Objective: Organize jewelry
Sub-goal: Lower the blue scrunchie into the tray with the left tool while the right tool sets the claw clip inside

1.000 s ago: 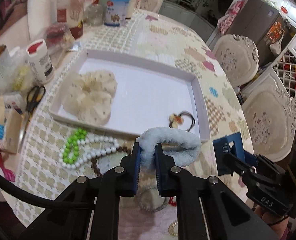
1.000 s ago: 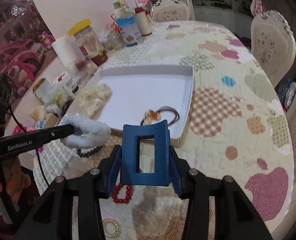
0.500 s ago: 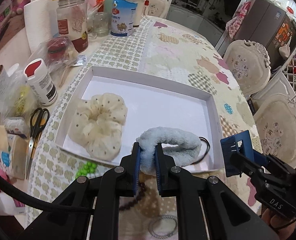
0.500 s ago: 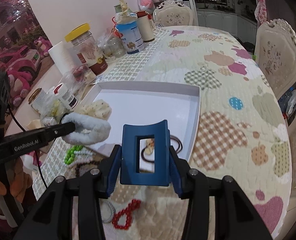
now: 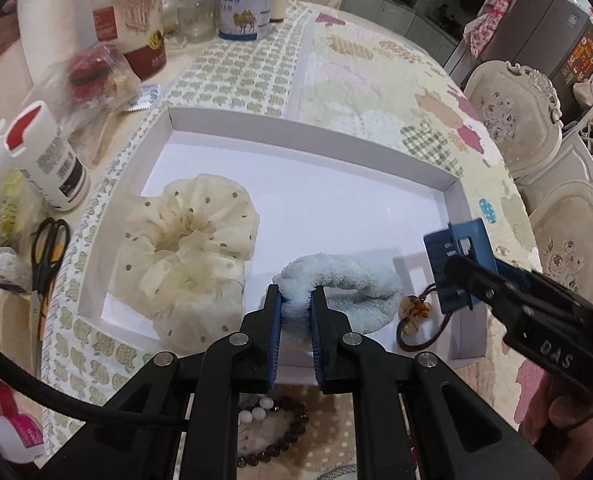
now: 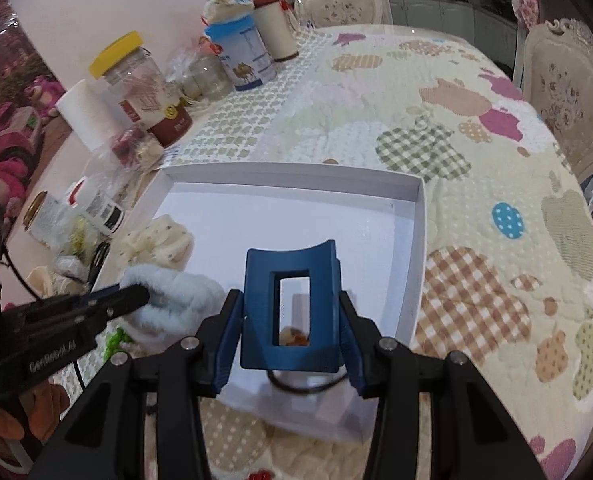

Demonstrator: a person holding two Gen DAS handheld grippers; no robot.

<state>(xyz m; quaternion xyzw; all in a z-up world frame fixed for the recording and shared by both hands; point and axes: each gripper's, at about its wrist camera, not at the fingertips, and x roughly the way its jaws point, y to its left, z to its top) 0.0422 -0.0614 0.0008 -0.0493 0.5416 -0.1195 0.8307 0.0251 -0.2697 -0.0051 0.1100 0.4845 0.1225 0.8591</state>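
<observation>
Patchwork quilting covers the table (image 6: 476, 152) beneath you, with a white tray (image 5: 308, 136) lying on it. Your left gripper (image 5: 295, 308) is clamped on a pale blue fluffy scrunchie (image 5: 348, 284), its two fingers pinching the near loop while the rest of the scrunchie lies over the near part of the tray floor. Your right gripper (image 6: 290, 320) is closed on a dark blue rectangular hair clip (image 6: 290, 276), held upright above the tray's near right corner; through its window you can see part of an amber charm.

Just beside the blue scrunchie on the right lies a dark hair tie with an amber charm (image 5: 414, 312), inside the tray. On the left of the tray sits a cream dotted scrunchie (image 5: 188, 248), touching the tray's near wall.

Outside the tray, near your left gripper's base, lie a brown bead bracelet (image 5: 284, 440) and some white beads (image 5: 256, 410). Scissors (image 5: 46, 252) rest left of the tray, beside a white bottle (image 5: 52, 168). Farther back stand a yellow-lidded jar (image 6: 140, 88) and a blue can (image 6: 244, 56).
</observation>
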